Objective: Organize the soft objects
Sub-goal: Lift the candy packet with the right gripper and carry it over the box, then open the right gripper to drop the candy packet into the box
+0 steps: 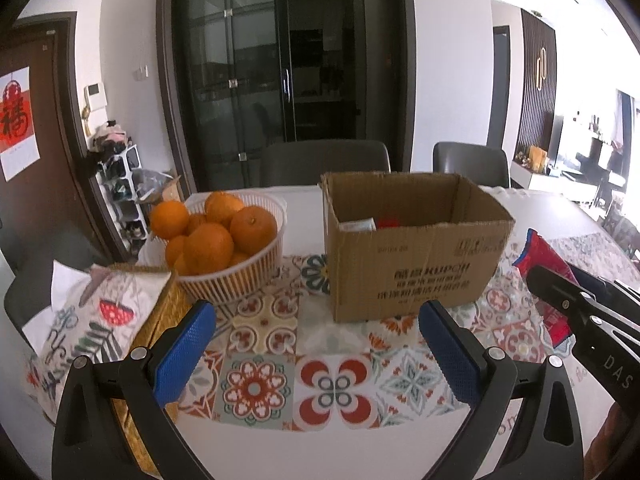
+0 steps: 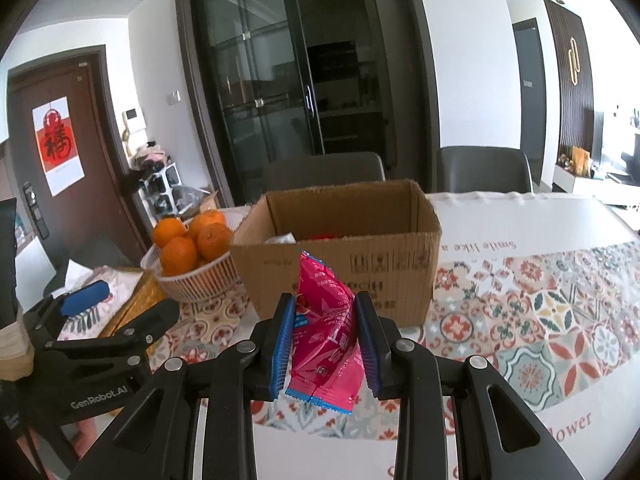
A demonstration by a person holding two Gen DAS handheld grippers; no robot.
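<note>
Pink foil is crinkling between the blue pads of the right gripper [image 2: 325, 332], which is clamping a snack packet [image 2: 326, 340] at lower centre of the right wrist view, holding it upright in front of the cardboard box [image 2: 360, 256]. That box is sitting open-topped at mid-frame on a patterned tablecloth [image 2: 540, 320], with a few items lying inside, too dim to identify. To its left a white basket [image 2: 200, 280] is holding oranges [image 2: 180, 254]. In the left wrist view the left gripper [image 1: 316, 344] is hovering with its fingers spread wide apart and gripping nothing, low in the frame, while the packet is showing at the right edge.
</note>
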